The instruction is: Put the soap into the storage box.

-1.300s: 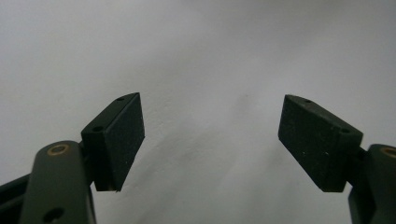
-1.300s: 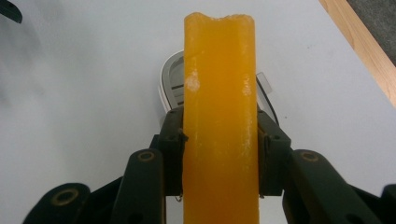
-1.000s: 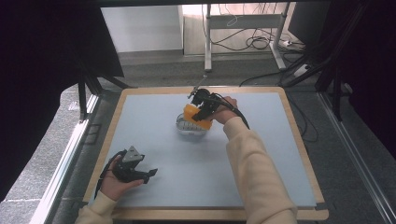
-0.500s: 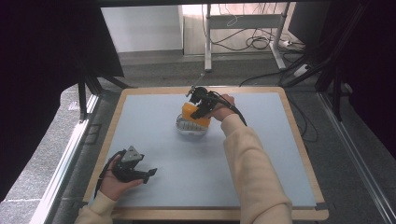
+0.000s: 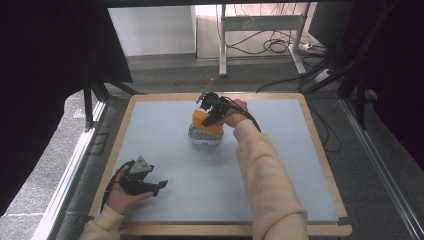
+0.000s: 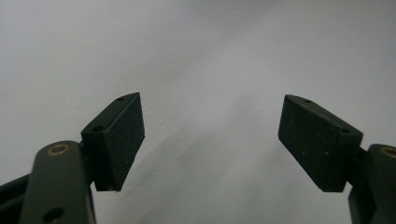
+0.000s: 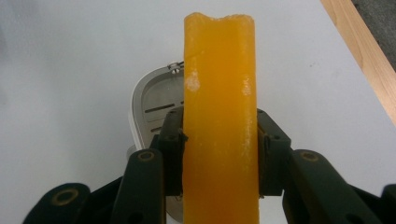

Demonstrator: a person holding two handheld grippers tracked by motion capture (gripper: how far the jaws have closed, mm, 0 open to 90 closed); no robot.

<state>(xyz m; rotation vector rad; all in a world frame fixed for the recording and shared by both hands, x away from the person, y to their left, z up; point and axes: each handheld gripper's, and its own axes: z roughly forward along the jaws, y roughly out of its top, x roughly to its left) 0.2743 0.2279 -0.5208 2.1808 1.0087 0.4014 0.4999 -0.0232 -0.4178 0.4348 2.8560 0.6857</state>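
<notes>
Right gripper view shows your right gripper pinching the orange block upright between both pads, directly above the white soap dish near the mat's far middle, while your left gripper, well apart from that dish, rests with jaws spread and empty.
</notes>
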